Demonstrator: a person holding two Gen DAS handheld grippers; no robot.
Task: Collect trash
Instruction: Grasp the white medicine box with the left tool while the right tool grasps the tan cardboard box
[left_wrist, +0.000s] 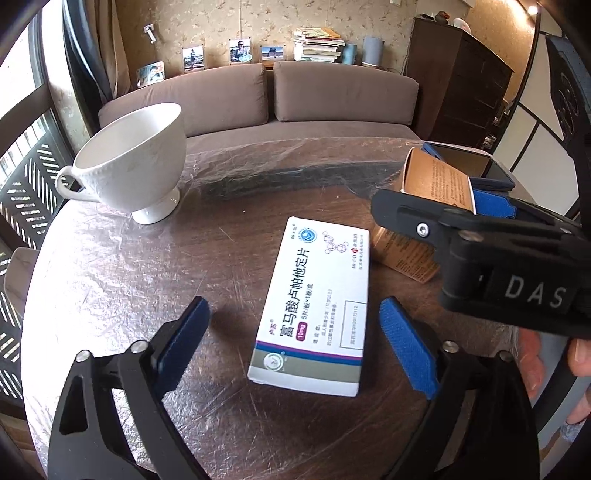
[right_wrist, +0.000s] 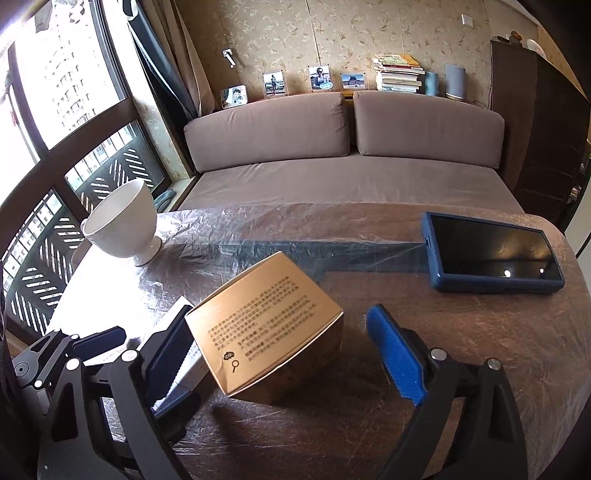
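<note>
A white medicine box (left_wrist: 314, 314) lies flat on the round table (left_wrist: 147, 258). My left gripper (left_wrist: 295, 347) is open, its blue pads on either side of the box's near half, not touching it. A gold-brown carton (right_wrist: 269, 328) stands on the table; it also shows in the left wrist view (left_wrist: 432, 177). My right gripper (right_wrist: 284, 350) is open around the carton, with the left pad at its side and the right pad apart from it. The right gripper's body shows in the left wrist view (left_wrist: 480, 251). The medicine box's edge (right_wrist: 173, 314) peeks out behind the left pad.
A white footed cup (left_wrist: 136, 162) stands at the table's far left. A dark tablet in a blue case (right_wrist: 491, 254) lies at the far right. A brown sofa (right_wrist: 332, 166) is behind the table, a window (right_wrist: 55, 92) to the left. Plastic film covers the tabletop.
</note>
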